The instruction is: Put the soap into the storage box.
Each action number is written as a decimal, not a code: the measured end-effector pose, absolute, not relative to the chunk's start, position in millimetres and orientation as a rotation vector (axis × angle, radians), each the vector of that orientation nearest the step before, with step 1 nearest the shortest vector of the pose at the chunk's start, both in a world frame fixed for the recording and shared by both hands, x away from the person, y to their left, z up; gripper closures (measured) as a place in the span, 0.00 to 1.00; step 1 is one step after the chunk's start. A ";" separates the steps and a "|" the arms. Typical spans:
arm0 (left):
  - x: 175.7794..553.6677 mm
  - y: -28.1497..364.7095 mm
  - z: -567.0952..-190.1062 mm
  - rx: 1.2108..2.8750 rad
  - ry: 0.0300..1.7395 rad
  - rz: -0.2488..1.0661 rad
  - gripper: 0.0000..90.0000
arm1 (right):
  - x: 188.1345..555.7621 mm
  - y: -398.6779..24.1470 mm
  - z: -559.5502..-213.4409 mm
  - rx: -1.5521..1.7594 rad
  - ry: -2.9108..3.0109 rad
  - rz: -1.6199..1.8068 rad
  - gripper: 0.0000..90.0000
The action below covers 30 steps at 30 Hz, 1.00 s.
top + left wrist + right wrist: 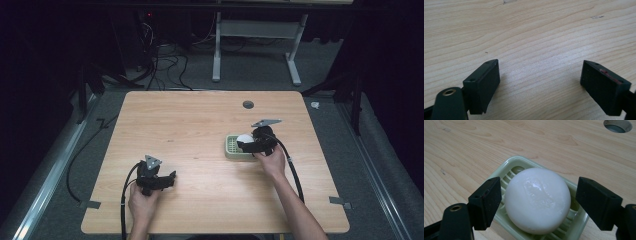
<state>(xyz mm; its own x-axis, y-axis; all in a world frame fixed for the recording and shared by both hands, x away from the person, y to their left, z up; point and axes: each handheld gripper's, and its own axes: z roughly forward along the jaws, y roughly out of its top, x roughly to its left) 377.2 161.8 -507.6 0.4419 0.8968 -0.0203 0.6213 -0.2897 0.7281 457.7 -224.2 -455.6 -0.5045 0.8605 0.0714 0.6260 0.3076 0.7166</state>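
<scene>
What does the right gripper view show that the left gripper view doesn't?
Right gripper view alone: a white round soap lying in a pale green slatted soap dish, the right gripper open with a jaw on either side of the soap and a gap on each side, plus a round hole in the table at top right.
Left gripper view alone: the left gripper open over bare wood, nothing between its jaws.
Both: the light wood tabletop and a pair of black jaws spread apart.
</scene>
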 end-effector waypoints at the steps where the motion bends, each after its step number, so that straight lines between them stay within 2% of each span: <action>1: 377.2 161.8 -507.6 2.021 1.270 0.524 0.18 | 457.1 -224.7 -454.8 1.342 2.252 1.013 0.24; 30: 377.2 161.8 -507.6 2.022 1.270 0.524 0.18 | 440.7 -240.7 -435.5 1.339 2.201 1.067 0.27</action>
<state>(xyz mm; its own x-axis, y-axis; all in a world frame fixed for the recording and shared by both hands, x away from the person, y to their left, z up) 377.2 161.8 -507.6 0.4418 0.8969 -0.0201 0.6214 -0.2898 0.7279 440.7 -240.7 -435.5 -0.4912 0.8671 0.0831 0.6024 0.2692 0.7514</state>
